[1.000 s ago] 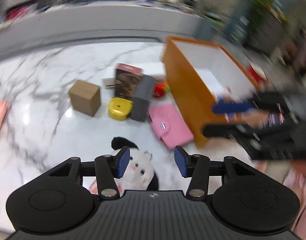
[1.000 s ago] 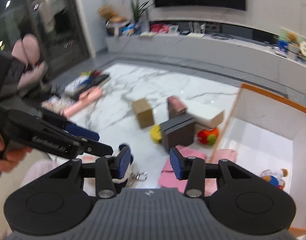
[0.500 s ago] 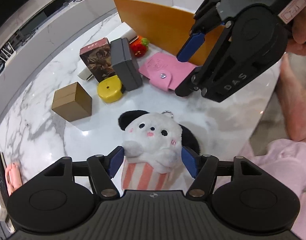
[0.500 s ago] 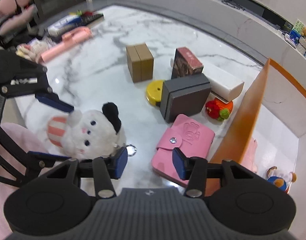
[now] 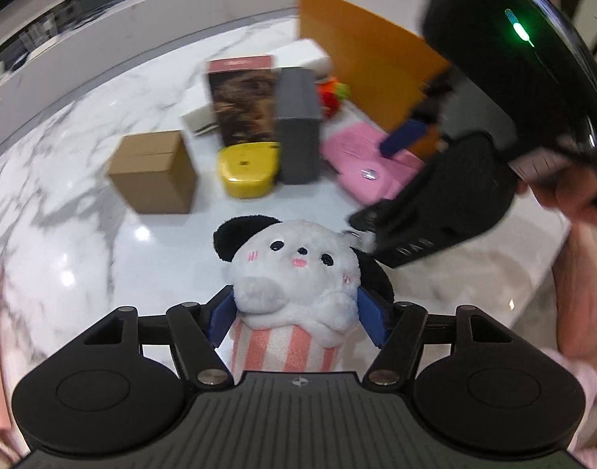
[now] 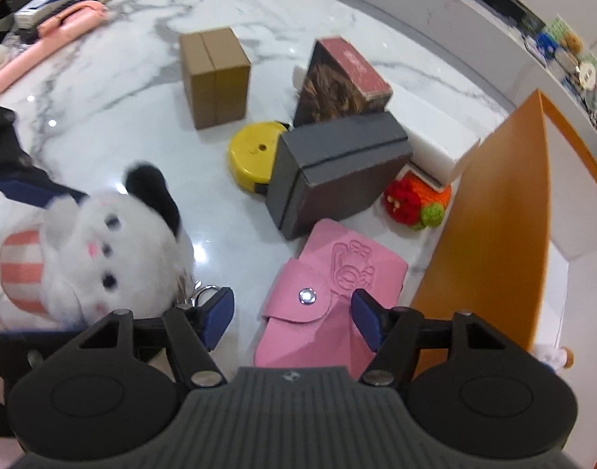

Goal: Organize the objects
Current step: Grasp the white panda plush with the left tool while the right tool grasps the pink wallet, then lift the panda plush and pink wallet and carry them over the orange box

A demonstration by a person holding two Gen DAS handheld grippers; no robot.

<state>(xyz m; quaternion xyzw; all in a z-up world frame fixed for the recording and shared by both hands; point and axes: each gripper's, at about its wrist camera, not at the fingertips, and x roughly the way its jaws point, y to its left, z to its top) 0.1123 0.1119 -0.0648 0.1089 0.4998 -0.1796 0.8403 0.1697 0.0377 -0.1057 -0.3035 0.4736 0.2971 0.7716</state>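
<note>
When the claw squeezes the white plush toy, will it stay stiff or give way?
The plush toy looks fluffy and stuffed, so it probably compresses and sags. Its rounded body seems light, unlikely to slip from the padded left claw, which is closing around it.

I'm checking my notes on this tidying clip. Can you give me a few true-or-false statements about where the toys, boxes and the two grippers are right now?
1. The white plush panda in a striped cup lies between the left gripper's fingers. True.
2. The yellow round case sits inside the orange storage bin. False: it lies on the marble table, beside the grey box.
3. The right gripper is above the pink snap wallet, jaws opening. True.
4. The brown cardboard box is stacked on the grey box. False: it stands apart on the table.
</note>
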